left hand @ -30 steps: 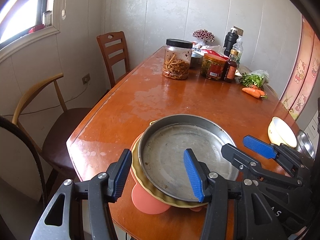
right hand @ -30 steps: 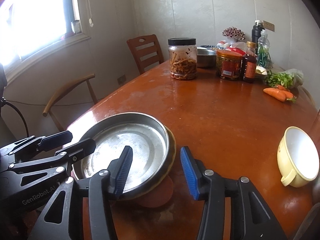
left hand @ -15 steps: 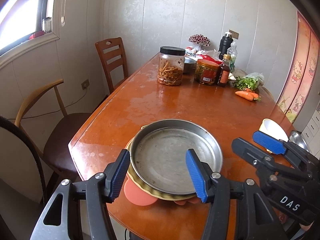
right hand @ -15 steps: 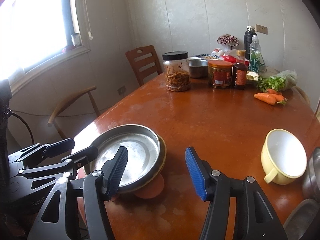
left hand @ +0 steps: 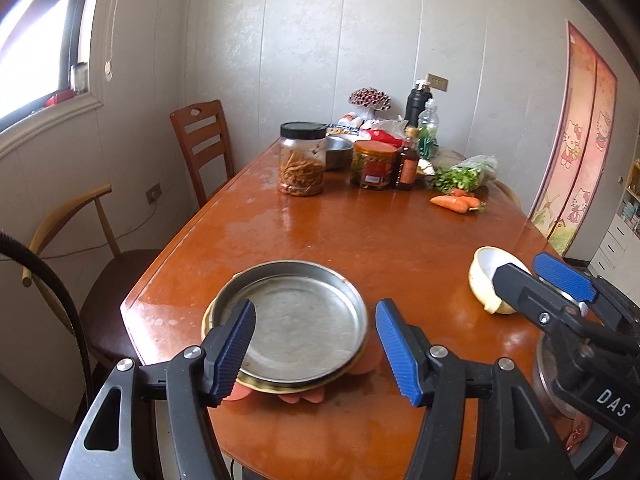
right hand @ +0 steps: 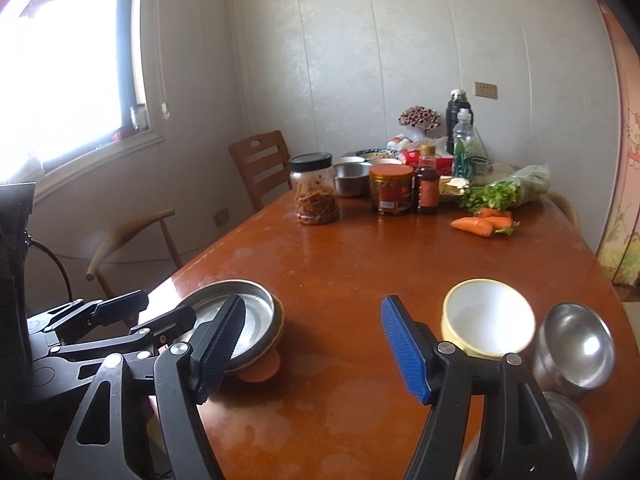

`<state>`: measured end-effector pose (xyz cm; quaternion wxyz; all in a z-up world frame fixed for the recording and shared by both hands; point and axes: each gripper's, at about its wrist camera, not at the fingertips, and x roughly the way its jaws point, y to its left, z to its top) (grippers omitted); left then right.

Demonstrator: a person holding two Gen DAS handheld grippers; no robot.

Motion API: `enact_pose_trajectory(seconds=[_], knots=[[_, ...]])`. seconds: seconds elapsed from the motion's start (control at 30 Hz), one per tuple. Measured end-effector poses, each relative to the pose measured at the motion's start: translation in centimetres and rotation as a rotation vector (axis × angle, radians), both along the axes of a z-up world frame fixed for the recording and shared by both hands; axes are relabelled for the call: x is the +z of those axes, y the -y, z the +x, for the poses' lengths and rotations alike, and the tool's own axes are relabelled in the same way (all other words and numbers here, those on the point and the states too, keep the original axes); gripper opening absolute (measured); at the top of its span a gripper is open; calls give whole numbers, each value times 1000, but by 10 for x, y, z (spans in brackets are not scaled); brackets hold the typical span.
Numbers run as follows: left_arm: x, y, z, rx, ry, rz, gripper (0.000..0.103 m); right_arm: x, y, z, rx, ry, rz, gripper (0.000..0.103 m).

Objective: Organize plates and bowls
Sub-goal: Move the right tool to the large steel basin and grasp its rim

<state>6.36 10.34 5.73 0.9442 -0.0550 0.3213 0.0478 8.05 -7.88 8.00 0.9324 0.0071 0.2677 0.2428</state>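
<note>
A steel pan-like plate [left hand: 294, 324] sits stacked on a yellow plate [left hand: 280, 387] and an orange plate [left hand: 298, 398] near the table's front left edge; the stack also shows in the right wrist view [right hand: 240, 330]. A cream bowl [right hand: 486, 326] and a steel bowl [right hand: 576, 350] stand at the front right, with another steel dish [right hand: 572, 436] below them. My left gripper [left hand: 316, 350] is open and empty, raised above the stack. My right gripper [right hand: 312, 352] is open and empty above bare table between the stack and the cream bowl [left hand: 490, 276].
Jars [right hand: 314, 190], bottles [right hand: 427, 182], a steel bowl [right hand: 352, 178], greens [right hand: 500, 194] and carrots [right hand: 480, 224] crowd the table's far end. Two chairs [left hand: 202, 144] stand along the left side by the window wall.
Both grippers have pulled back and up from the plate stack. The right gripper has swung right, bringing the cream and steel bowls into its view. Both stay open.
</note>
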Motion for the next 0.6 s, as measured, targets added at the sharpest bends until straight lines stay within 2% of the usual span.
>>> enact_pose_trajectory(seconds=[0.2, 0.6], knots=[[7, 30, -7, -64, 3, -3, 64, 11, 29, -21, -56, 49, -17, 77], [15, 101, -17, -224, -6, -8, 64, 9, 117, -53, -261, 43, -65, 77]])
